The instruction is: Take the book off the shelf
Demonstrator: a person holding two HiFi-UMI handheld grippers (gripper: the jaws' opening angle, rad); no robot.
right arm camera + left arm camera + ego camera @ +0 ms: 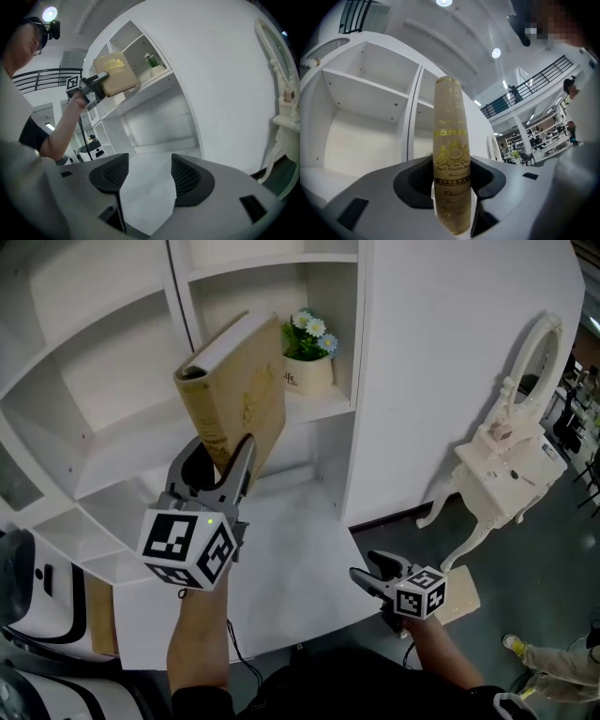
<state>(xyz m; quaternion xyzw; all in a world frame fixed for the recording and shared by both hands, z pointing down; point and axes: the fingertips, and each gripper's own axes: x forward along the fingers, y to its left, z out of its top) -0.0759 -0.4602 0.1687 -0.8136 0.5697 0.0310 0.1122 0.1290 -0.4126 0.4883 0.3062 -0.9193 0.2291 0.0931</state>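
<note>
Book (234,390) out in front of shelf (319,407), tilted, low end of spine clamped in left gripper (220,463) fingers (242,465). We judge top-heavy hold may pivot, book slipping or clipping flower pot (307,371). Right gripper (371,568) fingers wide, empty.

White dressing table (511,474), grey floor (562,563), ceiling lights (496,53)
</note>
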